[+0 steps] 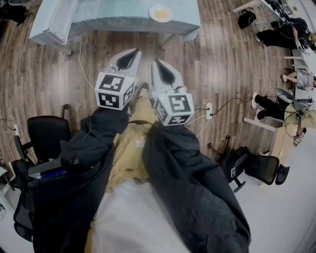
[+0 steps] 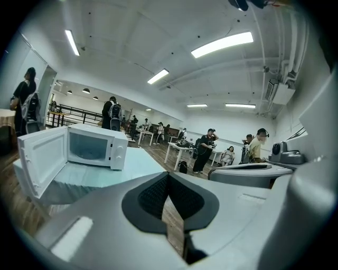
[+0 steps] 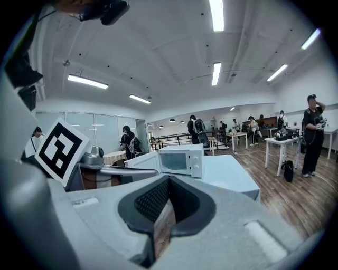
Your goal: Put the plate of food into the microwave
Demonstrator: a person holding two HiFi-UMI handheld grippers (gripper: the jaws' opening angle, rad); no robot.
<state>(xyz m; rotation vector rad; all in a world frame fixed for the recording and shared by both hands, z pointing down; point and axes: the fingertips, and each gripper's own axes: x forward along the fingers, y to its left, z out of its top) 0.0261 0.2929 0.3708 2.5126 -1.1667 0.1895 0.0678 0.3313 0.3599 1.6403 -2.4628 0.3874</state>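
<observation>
A white plate of yellowish food sits on the pale blue table at the top of the head view. The white microwave stands at the table's left end with its door swung open. It also shows in the left gripper view, microwave, and in the right gripper view, microwave. My left gripper and right gripper hang side by side over the wooden floor, well short of the table. Both are shut and hold nothing. The left gripper and right gripper show their pads meeting. The plate is not seen in the gripper views.
Black office chairs stand at the left and at the right. A power strip with cables lies on the floor to the right. People stand and sit at white desks further back in the room.
</observation>
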